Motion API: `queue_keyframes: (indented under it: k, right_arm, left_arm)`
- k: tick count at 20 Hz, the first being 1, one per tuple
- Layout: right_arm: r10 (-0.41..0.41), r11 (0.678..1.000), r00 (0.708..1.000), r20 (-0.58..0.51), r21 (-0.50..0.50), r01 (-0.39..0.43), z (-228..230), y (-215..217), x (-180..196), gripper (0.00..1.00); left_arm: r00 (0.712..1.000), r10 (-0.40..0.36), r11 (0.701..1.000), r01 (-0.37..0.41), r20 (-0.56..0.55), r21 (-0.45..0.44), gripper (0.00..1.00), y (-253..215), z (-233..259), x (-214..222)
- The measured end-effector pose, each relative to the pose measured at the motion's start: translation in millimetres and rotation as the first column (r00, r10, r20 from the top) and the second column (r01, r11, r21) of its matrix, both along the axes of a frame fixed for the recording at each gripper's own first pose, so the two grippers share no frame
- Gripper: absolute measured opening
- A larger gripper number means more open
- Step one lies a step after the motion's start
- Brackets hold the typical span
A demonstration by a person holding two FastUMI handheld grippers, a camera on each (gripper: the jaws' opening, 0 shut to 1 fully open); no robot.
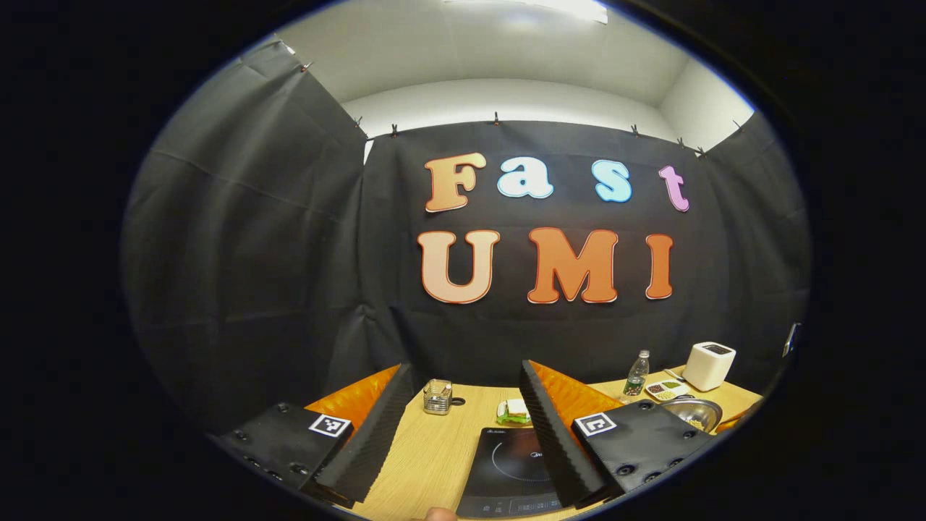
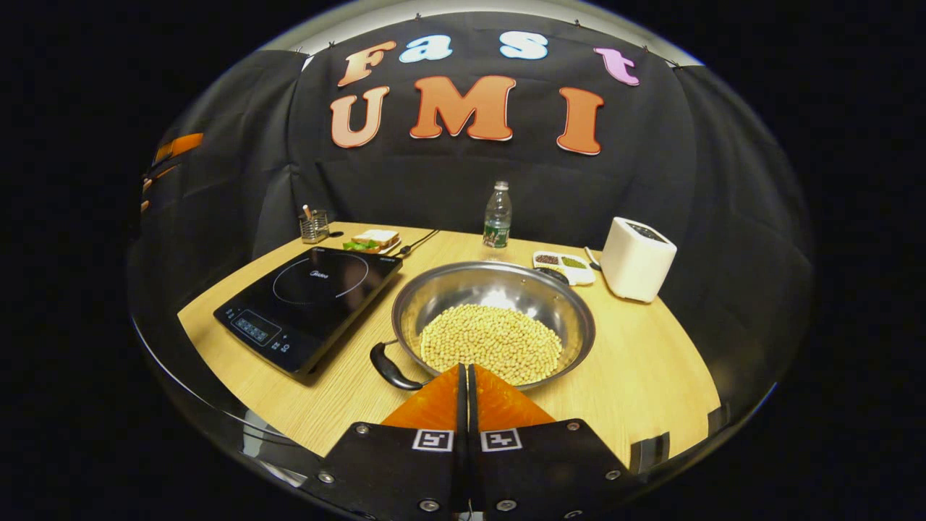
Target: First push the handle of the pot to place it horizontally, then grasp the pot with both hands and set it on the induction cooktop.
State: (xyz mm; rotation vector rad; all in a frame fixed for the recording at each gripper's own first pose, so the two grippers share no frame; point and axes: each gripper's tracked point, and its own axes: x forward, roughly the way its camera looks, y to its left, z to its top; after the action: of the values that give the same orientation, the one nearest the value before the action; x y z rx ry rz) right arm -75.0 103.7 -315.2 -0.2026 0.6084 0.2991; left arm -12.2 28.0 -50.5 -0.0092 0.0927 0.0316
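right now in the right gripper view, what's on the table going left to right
induction cooktop → pot of beans → white box-shaped appliance. Along the back edge, in the same direction: utensil holder, sandwich plate, water bottle, small divided dish.

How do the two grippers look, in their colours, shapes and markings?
The left gripper has two wedge-shaped orange fingers with ribbed black pads on the inner faces. Each finger sits on a black plate with screws and a square black-and-white marker. The right gripper has the same orange fingers, black screwed plates and two square markers.
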Motion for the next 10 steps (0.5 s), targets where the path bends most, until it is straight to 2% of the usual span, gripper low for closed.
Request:
queue_keyframes:
  k: [6, 10]
  right_arm:
    - [0.049, 0.999, 0.994, -0.103, -0.016, -0.05, -40, 23, -11, 0.0]
    - [0.068, 0.998, 0.99, -0.126, -0.01, -0.069, -49, 34, -11, 0.0]
  left_arm:
    - [1.0, -0.006, 1.0, 0.007, -0.012, 0.021, 0.97, -1, -5, -3]
    - [1.0, -0.004, 1.0, 0.004, -0.015, 0.026, 0.97, 2, -6, -5]
